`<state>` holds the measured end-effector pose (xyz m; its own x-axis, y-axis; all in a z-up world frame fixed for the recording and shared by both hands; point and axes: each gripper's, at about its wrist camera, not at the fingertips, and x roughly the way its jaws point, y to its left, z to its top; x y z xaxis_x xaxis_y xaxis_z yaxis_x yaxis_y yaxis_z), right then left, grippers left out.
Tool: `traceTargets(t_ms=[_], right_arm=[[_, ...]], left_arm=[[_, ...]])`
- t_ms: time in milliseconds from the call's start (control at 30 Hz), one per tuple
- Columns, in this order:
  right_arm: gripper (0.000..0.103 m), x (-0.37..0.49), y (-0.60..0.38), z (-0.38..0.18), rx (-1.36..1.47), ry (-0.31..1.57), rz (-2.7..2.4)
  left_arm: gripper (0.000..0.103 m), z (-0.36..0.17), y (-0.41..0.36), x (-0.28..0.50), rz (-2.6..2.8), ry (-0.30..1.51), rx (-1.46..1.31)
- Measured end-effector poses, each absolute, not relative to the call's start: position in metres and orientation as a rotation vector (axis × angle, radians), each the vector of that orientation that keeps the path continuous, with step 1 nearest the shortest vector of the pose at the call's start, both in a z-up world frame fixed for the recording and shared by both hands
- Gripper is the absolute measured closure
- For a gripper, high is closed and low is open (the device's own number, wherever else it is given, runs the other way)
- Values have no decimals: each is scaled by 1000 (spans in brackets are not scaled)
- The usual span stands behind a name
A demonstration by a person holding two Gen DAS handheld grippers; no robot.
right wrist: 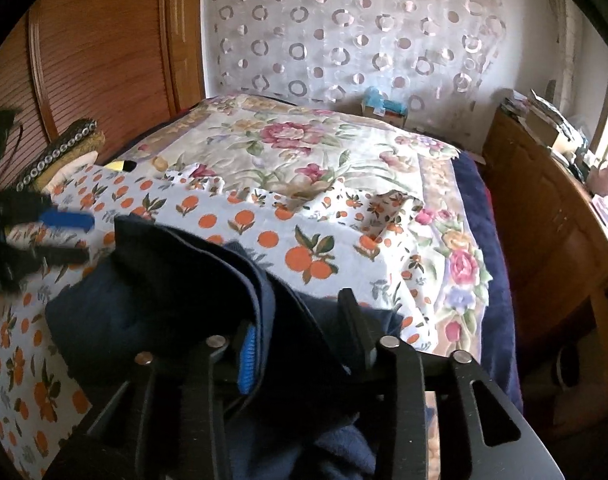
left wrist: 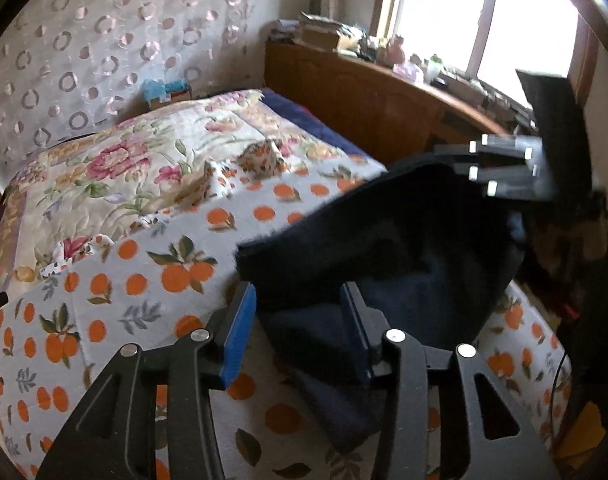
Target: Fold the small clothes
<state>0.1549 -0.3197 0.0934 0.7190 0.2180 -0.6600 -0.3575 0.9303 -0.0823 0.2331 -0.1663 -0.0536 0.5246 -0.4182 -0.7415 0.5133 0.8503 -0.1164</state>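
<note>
A dark navy garment [left wrist: 404, 248] lies bunched on the orange-print sheet [left wrist: 144, 292] at the near end of the bed. My left gripper [left wrist: 300, 332] is open, its blue-padded fingers [left wrist: 238, 336] low over the garment's near edge, gripping nothing. My right gripper [left wrist: 504, 168] shows at the right of the left wrist view, lifting the far side of the garment. In the right wrist view the navy garment [right wrist: 176, 304] runs between the jaws of my right gripper [right wrist: 300, 340], which is shut on a fold of it. The left gripper [right wrist: 64, 236] appears blurred at the left.
A floral quilt [right wrist: 304, 148] covers the far half of the bed. A wooden headboard shelf [left wrist: 364, 92] with clutter runs under the window at right. A wooden wardrobe [right wrist: 96, 52] stands at left. A small box [right wrist: 384, 106] sits at the circle-patterned curtain.
</note>
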Motion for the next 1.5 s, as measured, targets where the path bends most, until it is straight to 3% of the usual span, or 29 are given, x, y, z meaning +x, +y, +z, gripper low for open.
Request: traceTargets(t_ms=[133, 533, 967, 1200, 1333, 1500], right_arm=[[56, 160, -328, 106, -191, 677, 292], [56, 125, -338, 132, -196, 607, 170], [56, 48, -309, 81, -180, 704, 307], [57, 40, -314, 83, -158, 726, 288], [86, 42, -317, 87, -184, 719, 318], [91, 67, -336, 100, -197, 663, 251]], left_arm=[[58, -72, -173, 235, -532, 899, 170], [58, -66, -163, 235, -503, 881, 142], [58, -53, -156, 224, -512, 838, 121], [58, -50, -155, 219, -516, 827, 124], [58, -50, -155, 219, -513, 832, 125], [58, -50, -156, 222, -503, 839, 128]])
